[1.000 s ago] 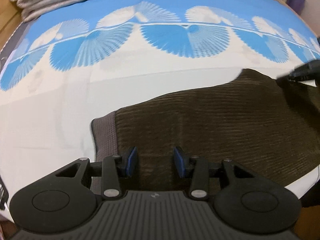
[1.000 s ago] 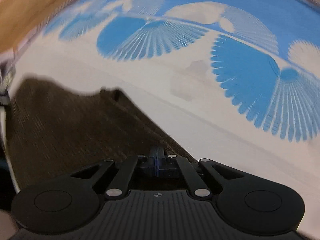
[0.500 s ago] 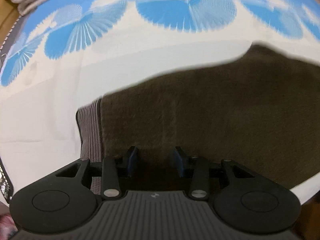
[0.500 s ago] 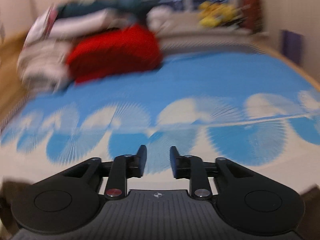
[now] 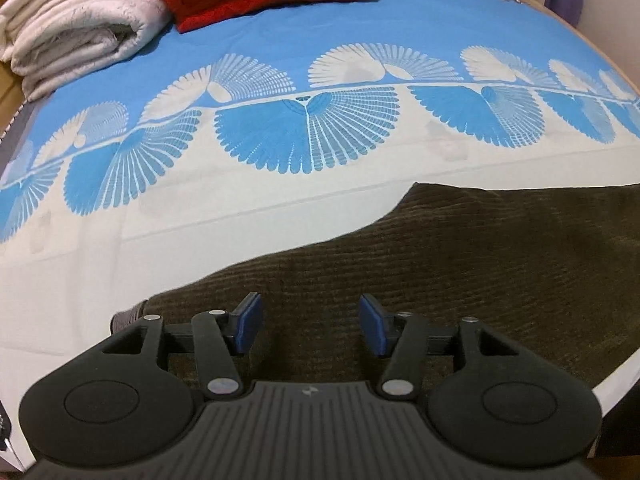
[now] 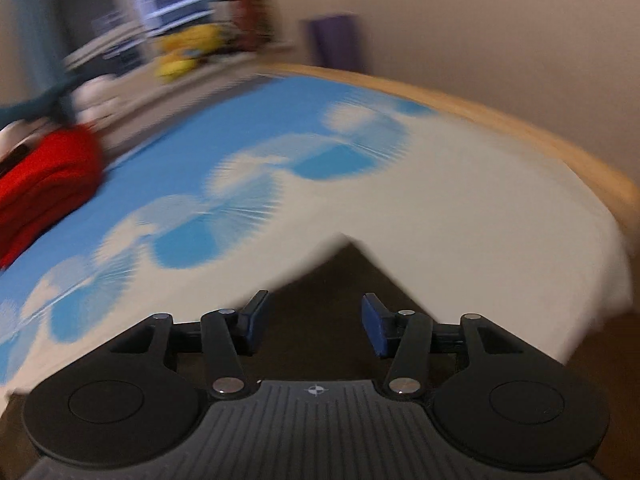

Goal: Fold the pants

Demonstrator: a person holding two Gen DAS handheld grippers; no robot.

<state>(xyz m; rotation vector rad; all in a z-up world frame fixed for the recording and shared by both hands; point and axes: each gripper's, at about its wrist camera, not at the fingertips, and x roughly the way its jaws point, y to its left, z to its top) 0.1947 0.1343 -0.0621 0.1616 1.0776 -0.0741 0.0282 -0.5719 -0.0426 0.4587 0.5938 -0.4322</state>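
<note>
Brown corduroy pants (image 5: 460, 264) flat on blue-and-white bedsheet (image 5: 280, 216), left gripper (image 5: 311, 322) and right gripper (image 6: 314, 322) above them, jaws opening, holding nothing.

left view sharp, right view motion-blurred, edges bowed.

No readable text, labels, brands or numbers in either view; right view motion-blurred.
</note>
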